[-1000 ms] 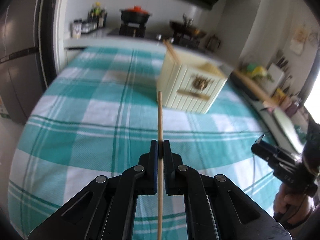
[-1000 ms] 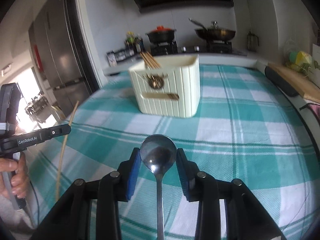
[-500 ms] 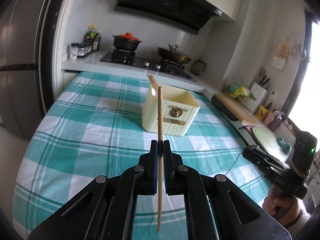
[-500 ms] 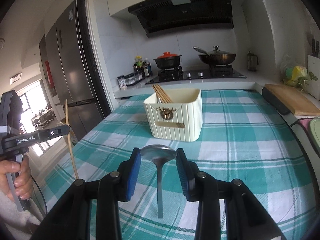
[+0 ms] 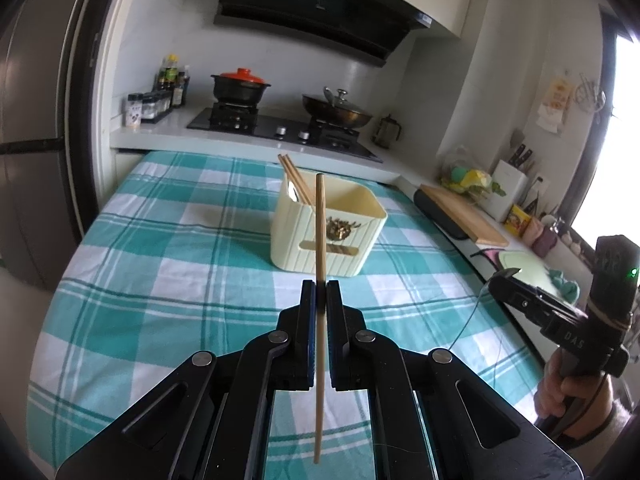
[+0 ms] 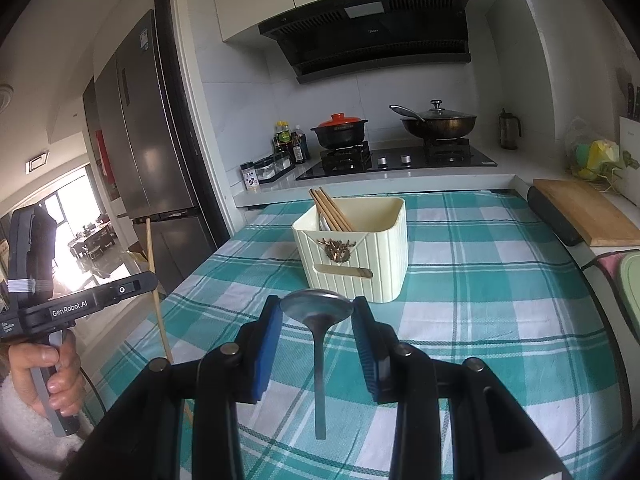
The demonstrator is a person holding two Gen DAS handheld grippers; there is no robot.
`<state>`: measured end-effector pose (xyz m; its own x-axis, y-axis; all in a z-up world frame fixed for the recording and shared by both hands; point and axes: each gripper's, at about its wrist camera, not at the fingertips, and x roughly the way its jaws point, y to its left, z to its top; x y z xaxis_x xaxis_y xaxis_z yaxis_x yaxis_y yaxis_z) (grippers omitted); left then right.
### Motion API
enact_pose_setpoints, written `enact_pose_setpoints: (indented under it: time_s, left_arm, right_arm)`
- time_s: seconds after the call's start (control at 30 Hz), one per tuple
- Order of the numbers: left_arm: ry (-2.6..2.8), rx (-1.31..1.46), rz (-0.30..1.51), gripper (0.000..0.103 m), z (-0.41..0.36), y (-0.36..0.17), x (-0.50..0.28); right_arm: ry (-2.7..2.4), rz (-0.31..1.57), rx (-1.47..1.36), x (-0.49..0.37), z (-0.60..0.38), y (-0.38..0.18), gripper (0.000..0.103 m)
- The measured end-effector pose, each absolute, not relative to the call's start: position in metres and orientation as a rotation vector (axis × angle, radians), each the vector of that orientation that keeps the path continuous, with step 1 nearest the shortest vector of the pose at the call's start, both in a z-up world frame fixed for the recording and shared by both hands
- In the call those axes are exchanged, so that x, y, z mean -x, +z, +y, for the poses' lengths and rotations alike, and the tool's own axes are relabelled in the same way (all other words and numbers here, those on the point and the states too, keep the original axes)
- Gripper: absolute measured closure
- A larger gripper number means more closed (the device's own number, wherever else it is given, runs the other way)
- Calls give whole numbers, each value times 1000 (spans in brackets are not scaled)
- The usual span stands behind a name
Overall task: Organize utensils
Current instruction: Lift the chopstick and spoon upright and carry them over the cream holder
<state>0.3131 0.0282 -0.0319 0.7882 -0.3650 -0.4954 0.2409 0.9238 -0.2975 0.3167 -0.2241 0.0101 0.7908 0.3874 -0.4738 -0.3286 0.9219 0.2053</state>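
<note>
Holder [image 5: 328,236] sits upper centre of both frames, ahead of both tongs. Left tongs [image 5: 320,296] pinch 1 chopstick [image 5: 319,240] upright; right tongs [image 6: 317,312] clamp spoon [image 6: 318,320], handle hanging down.

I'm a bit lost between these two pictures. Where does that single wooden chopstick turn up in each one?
Left wrist view: the chopstick stands upright at centre, pinched in the left tongs.
Right wrist view: the same chopstick is a thin stick at the left edge.
Shared landmark: the cream utensil box on the checked cloth.

"GenRobot.AI" stands on the left claw [image 6: 150,280]; "DAS" on the right claw [image 5: 504,280].
</note>
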Motion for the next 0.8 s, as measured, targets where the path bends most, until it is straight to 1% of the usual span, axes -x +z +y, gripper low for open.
enact_pose_setpoints:
  time_s: [0.23,0.37,0.6,0.7,0.8]
  left_arm:
    - [-340,226,568,100,30,-14,-332]
    - [-348,216,547,100,30,11,-353]
    - [-314,208,435,100,19,77,-423]
    - [-289,193,370,100,6,97,-459]
    - [-256,187,313,100,-5,103,-492]
  right_arm:
    - [401,569,-137,-344,-233,18,67]
    - [402,565,-133,-373,-240,36,67]
    - [373,499,-141,-443,-247,85,67]
    - [361,451,-140,-480,-246,106,67]
    - [347,420,-129,-512,-243,114,67]
